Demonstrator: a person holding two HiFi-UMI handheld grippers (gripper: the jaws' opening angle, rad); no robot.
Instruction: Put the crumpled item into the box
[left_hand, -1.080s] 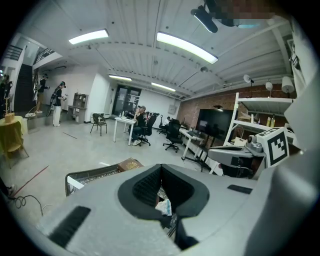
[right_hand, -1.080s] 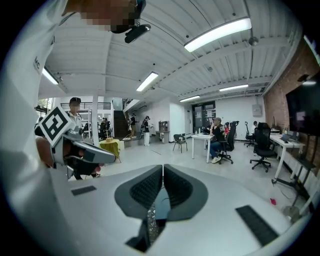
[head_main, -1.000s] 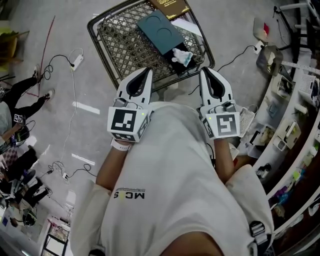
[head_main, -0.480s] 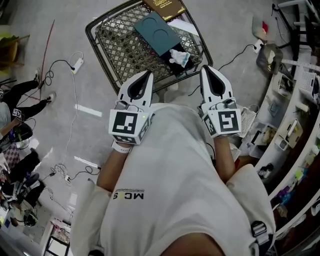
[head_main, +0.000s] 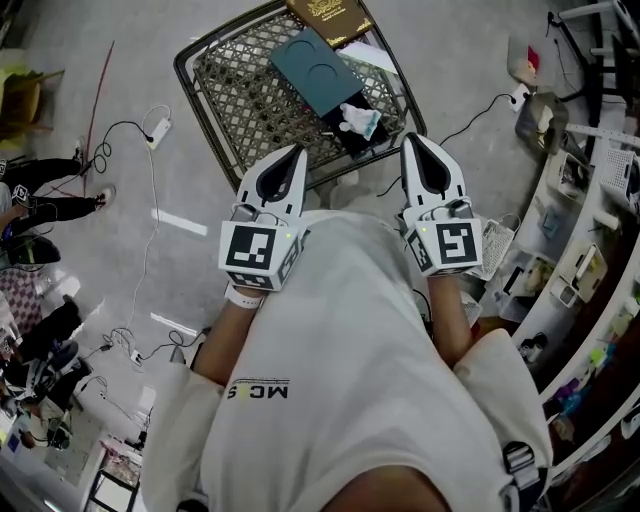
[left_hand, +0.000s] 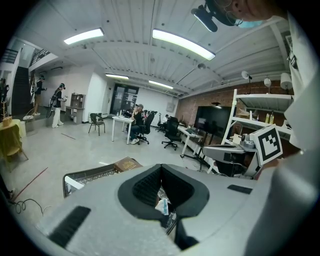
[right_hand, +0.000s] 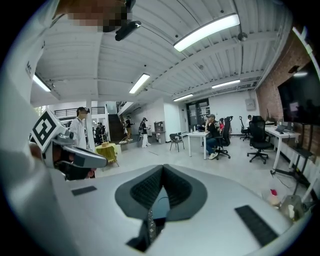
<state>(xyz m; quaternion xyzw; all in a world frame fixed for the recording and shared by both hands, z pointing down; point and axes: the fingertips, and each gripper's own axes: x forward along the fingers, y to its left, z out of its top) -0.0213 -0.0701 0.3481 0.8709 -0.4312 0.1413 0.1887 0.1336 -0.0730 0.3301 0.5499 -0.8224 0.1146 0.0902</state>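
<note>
Left claw (head_main: 296, 152) and right claw (head_main: 410, 142): both clenched, nothing grasped, held at the person's chest. White-and-teal crumpled paper item (head_main: 360, 117) lies ahead, between the claws, on the woven lattice surface (head_main: 250, 100), just beside a flat dark-teal box (head_main: 318, 68).

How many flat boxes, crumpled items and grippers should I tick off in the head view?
Flat boxes: 2, the teal box and the brown box
Crumpled items: 1, the white crumpled item
Grippers: 2, the left gripper and the right gripper, both shut
Total: 5
</note>
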